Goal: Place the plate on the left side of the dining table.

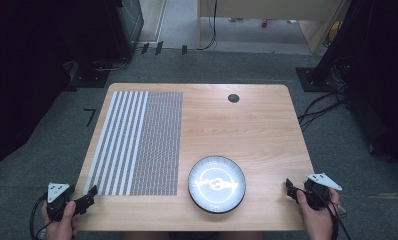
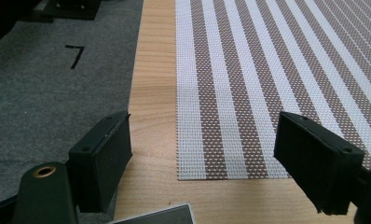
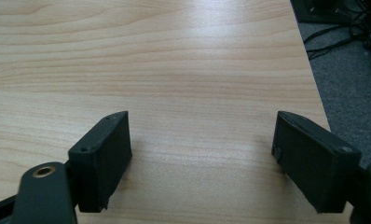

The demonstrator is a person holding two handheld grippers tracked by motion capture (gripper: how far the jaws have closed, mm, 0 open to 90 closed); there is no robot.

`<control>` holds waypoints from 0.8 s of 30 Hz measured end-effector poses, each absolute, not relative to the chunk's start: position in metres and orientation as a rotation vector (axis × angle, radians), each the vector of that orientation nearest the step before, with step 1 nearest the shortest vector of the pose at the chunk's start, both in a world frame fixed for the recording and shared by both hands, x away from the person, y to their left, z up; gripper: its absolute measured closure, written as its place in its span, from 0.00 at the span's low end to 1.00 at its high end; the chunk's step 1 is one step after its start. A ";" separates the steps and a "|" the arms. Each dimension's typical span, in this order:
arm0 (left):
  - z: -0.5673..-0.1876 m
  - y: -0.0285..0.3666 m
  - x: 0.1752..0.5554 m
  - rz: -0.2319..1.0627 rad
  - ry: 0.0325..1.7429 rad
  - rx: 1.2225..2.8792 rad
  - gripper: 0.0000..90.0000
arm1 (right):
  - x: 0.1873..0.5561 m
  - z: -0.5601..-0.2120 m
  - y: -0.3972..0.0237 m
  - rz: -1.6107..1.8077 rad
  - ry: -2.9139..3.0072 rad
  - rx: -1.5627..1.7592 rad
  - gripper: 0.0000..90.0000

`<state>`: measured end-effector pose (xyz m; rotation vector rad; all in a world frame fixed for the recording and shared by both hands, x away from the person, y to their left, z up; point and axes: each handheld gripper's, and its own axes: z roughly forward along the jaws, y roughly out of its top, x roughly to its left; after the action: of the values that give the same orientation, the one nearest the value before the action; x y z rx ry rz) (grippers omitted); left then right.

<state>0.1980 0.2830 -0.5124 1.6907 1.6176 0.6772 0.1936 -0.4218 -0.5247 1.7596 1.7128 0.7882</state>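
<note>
Both hands sit at the near table edge. Largest: wooden table (image 1: 247,125). Striped woven placemat (image 1: 137,142) lies flat on its left half, near corner just ahead of the left gripper (image 2: 202,161). Dark round plate (image 1: 217,184) with white markings near the front edge, between the grippers, well apart from both. Left gripper jaws wide apart, nothing between. Right gripper (image 3: 200,158) at the right front corner over bare wood, jaws wide apart, empty.
</note>
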 end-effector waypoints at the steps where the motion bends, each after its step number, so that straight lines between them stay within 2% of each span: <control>1: -0.512 0.283 0.198 0.681 1.618 1.691 0.21 | 0.194 -0.525 -0.422 0.789 1.711 1.761 0.21; 9: -0.510 0.283 0.198 0.687 1.633 1.669 0.21 | 0.191 -0.523 -0.424 0.822 1.688 1.766 0.23; 24: -0.495 0.269 0.195 0.693 1.594 1.605 0.21 | 0.186 -0.497 -0.410 0.939 1.649 1.754 0.24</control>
<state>0.1945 0.2693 -0.4948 1.6050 1.5944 0.6930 0.1861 -0.4103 -0.4970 1.7542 1.6490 0.9393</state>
